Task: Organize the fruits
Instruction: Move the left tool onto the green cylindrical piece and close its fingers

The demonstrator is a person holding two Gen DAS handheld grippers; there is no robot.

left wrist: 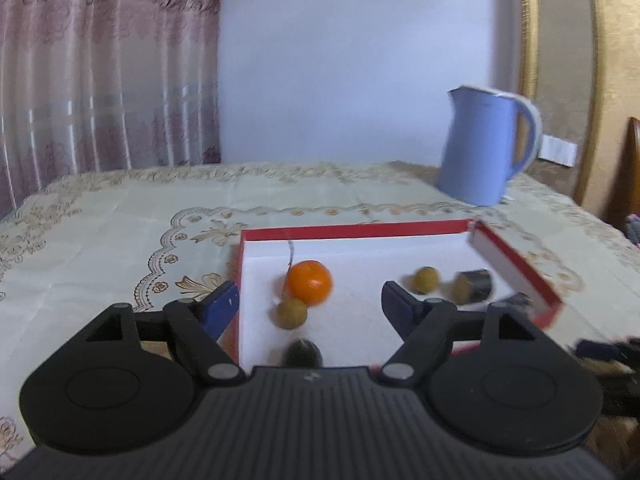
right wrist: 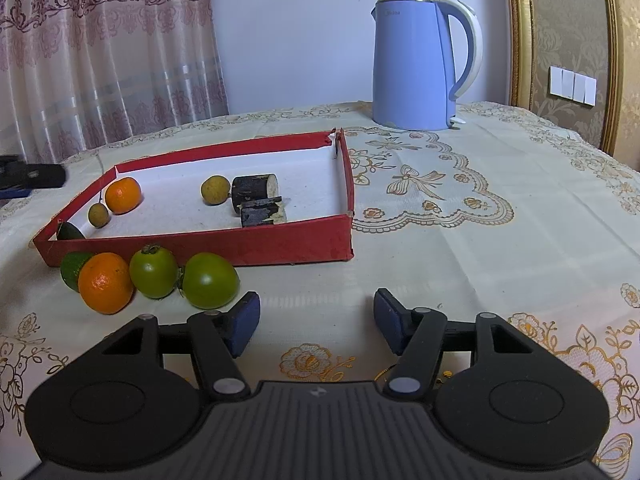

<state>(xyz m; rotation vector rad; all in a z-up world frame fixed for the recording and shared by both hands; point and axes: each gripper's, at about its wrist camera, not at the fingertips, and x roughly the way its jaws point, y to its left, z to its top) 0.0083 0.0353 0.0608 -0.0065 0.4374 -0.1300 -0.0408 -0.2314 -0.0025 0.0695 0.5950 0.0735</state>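
Observation:
A red box (left wrist: pixel 360 230) with a white floor holds an orange (left wrist: pixel 310 288), a small brownish fruit (left wrist: pixel 292 313), a dark green fruit (left wrist: pixel 302 354), a second brownish fruit (left wrist: pixel 425 280) and dark stalk pieces (left wrist: pixel 474 286). My left gripper (left wrist: pixel 310 306) hangs open over the box's left end, its pads touching nothing. In the right wrist view, an orange (right wrist: pixel 106 282), a lime (right wrist: pixel 70 270) and two green round fruits (right wrist: pixel 154 272) (right wrist: pixel 210 280) lie in front of the box (right wrist: pixel 200 246). My right gripper (right wrist: pixel 316 322) stands open and empty to their right.
A blue kettle (right wrist: pixel 416 64) stands at the back of the table behind the box. A patterned cloth (right wrist: pixel 480 240) covers the table. Behind it are a curtain at the left and a wall. The box's far right corner (right wrist: pixel 336 136) is torn open.

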